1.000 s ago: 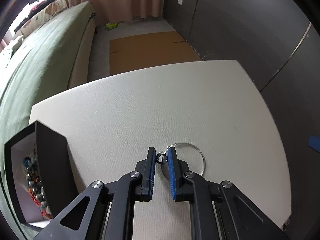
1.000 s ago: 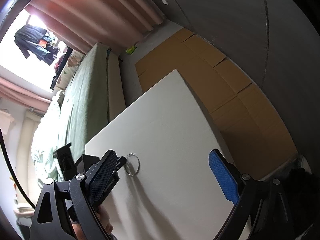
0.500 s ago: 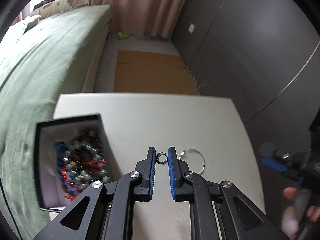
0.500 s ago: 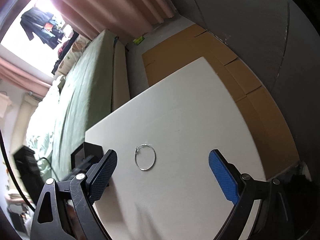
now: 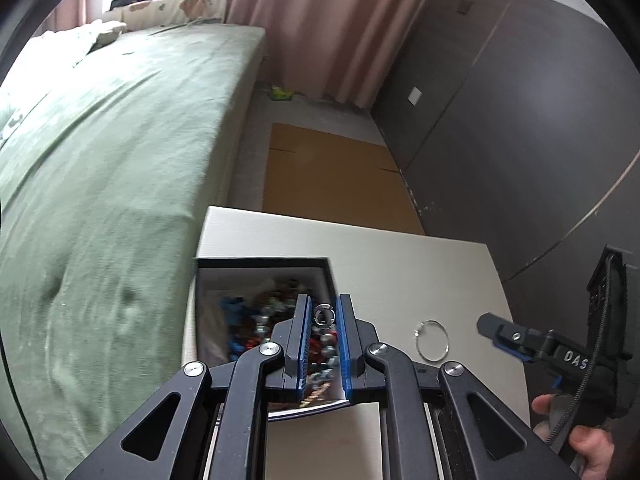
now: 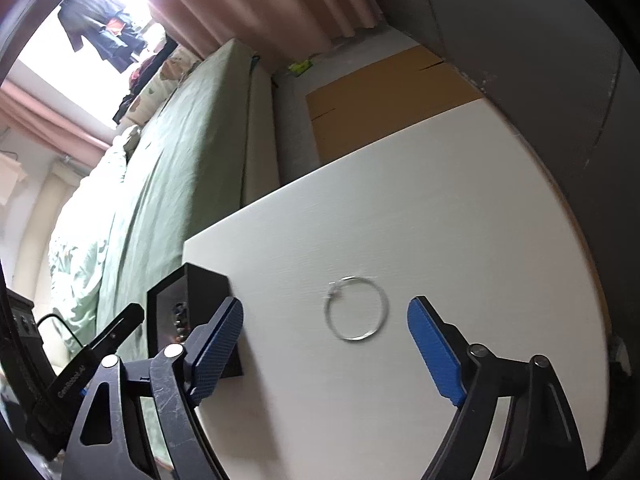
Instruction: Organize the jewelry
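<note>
Off to my far left runs the green bed (image 5: 100, 168), and just beside it stands the white table (image 5: 400, 264) with the black jewelry box (image 5: 256, 263) at its left edge, open on top and heaped with coloured beads (image 5: 256, 320). My left gripper (image 5: 323, 316) hangs over that box, its blue pads pinched onto a small silver ring (image 5: 324, 315), which sits between the tips directly above the beads. Further right, a large thin silver hoop (image 6: 357, 307) lies flat on the bare tabletop, well apart from the box. My right gripper (image 6: 325, 322) hovers above the hoop with its jaws closing, though they are wide enough that the hoop shows in the gap between them and neither pad touches it. In the left wrist view my right hand (image 5: 576, 432) grips the handle at the table's right edge, with brown cardboard (image 5: 332, 176) on the floor beyond.
</note>
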Available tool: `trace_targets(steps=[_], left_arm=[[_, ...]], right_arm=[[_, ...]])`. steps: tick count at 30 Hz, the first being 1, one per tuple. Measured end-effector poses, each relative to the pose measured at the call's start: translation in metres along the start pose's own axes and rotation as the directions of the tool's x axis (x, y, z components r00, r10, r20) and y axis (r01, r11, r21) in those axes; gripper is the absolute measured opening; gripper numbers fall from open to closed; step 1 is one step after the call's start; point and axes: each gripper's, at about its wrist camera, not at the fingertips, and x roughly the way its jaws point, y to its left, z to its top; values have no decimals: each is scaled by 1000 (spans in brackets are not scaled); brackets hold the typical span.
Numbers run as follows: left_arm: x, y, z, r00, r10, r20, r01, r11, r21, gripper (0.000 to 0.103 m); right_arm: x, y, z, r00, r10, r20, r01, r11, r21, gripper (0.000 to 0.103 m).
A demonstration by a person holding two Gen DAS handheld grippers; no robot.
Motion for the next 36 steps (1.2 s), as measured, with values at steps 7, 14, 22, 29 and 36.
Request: trace_targets(steps=[7,14,22,29,36], left_arm=[[-6,16,0,1000,-15,5,15,999,-46,13],[-4,30,3,999,-42,-8,41,996,-77,13],[-5,49,7,998,-61,-4,60,989,-133,13],[-12,63,10,997,-80,13,81,981,-175,13],[-16,70,12,996,-85,22,87,978,-192,13]], right_arm=[[35,15,-6,996,60,-59,-59,998,25,65],[53,16,-6,998,-45,-50,47,998,41,49],[63,21,-6,980,-200,-23,200,979,22,32],[67,32,-6,937,-350,11,350,936,-40,32],[68,42,-6,896,-442,49,444,888,-119,19]])
